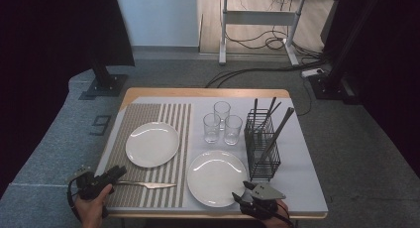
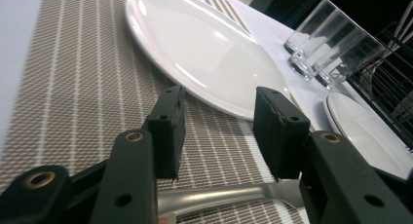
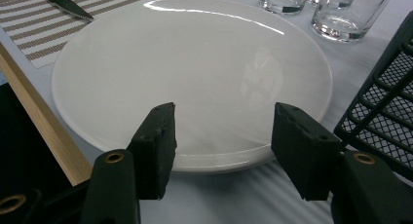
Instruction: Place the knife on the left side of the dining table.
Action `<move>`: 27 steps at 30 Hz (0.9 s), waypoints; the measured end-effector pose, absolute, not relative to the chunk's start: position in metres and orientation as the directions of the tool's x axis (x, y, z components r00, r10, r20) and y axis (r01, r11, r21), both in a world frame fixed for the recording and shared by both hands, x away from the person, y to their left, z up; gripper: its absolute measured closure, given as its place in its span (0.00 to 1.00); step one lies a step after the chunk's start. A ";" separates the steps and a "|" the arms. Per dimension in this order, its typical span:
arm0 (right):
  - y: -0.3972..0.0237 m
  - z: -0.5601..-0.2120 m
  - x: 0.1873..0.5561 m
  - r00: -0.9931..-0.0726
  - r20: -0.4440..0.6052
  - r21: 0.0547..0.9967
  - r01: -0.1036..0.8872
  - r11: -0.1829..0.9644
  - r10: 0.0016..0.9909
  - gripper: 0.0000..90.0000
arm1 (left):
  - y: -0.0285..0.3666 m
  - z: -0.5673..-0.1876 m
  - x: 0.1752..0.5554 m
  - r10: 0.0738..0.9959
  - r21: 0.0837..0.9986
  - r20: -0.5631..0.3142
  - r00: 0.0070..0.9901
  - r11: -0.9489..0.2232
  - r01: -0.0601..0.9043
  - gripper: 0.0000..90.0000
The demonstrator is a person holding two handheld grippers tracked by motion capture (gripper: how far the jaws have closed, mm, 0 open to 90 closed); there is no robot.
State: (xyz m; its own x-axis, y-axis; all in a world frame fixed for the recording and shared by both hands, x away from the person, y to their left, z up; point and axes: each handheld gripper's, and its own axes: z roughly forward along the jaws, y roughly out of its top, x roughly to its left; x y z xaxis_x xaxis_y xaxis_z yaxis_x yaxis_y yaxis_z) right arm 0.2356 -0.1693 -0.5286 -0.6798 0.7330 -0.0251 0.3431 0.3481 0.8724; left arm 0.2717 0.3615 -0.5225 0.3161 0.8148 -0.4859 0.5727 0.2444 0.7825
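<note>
A silver table knife (image 1: 148, 185) lies on the striped placemat (image 1: 148, 114), below a white plate (image 1: 152, 143). My left gripper (image 1: 118, 172) stands open at the knife's handle end. In the left gripper view the handle (image 2: 219, 197) runs crosswise low between the jaws of that gripper (image 2: 221, 98), and the pads do not press on it. A second white plate (image 1: 217, 177) sits on the pale cloth to the right. My right gripper (image 1: 241, 190) is open at its near rim, and the plate (image 3: 195, 63) lies just beyond the gripper (image 3: 226, 114).
Three clear glasses (image 1: 222, 124) stand behind the right plate. A black wire cutlery basket (image 1: 261, 148) with several dark utensils stands to its right. The table's wooden front edge (image 3: 39, 117) runs close by both hands.
</note>
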 end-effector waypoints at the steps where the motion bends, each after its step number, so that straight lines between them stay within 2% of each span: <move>1: -0.169 -0.529 0.236 -0.680 -0.025 0.873 0.342 0.348 0.733 0.47 | 0.360 -0.522 0.272 0.816 0.785 -0.482 0.319 0.240 0.571 0.61; 27: -0.169 -0.528 0.234 -0.677 -0.028 0.875 0.339 0.346 0.735 0.47 | 0.326 -0.506 0.275 0.809 0.826 -0.422 0.410 0.155 0.542 0.59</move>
State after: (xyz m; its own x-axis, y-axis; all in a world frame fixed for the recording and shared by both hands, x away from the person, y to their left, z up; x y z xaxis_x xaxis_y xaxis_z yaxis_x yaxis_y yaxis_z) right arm 0.2343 -0.1693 -0.5284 -0.6773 0.7351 -0.0281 0.3391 0.3459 0.8749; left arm 0.2753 0.3262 -0.5058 0.4104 0.8086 -0.4216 0.5425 0.1552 0.8256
